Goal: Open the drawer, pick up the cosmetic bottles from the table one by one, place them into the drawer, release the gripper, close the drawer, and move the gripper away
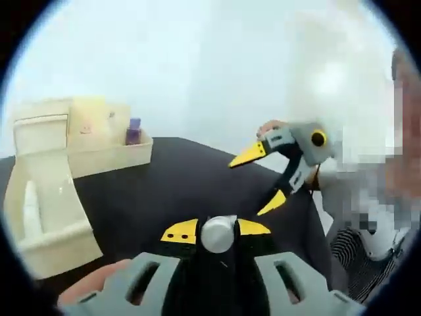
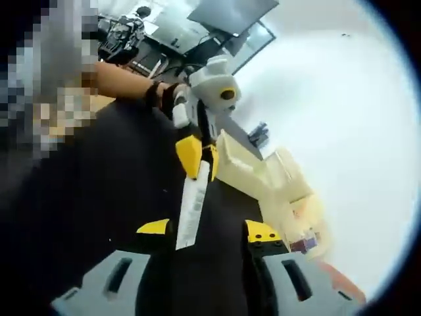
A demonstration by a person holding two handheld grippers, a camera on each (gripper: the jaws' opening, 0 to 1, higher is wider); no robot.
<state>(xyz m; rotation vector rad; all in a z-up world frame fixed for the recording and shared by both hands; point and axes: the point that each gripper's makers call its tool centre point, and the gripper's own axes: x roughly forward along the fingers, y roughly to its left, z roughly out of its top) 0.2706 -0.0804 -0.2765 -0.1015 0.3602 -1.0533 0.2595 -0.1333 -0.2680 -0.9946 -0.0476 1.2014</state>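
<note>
A black table (image 1: 197, 191) stands before a plain white wall (image 1: 197, 66) (desks and a monitor (image 2: 230, 14) behind).

The black table (image 1: 197, 184) lies bare between the cream drawer unit (image 1: 46, 138) and the right gripper (image 1: 266, 178), which hangs over the table's far edge with its 2 jaws apart. The pulled-out drawer (image 1: 46, 217) juts over the table and holds a white bottle (image 1: 31, 209) along 1 side, with room beside it. A purple bottle (image 1: 134, 131) fills the side tray (image 1: 112, 158).
</note>
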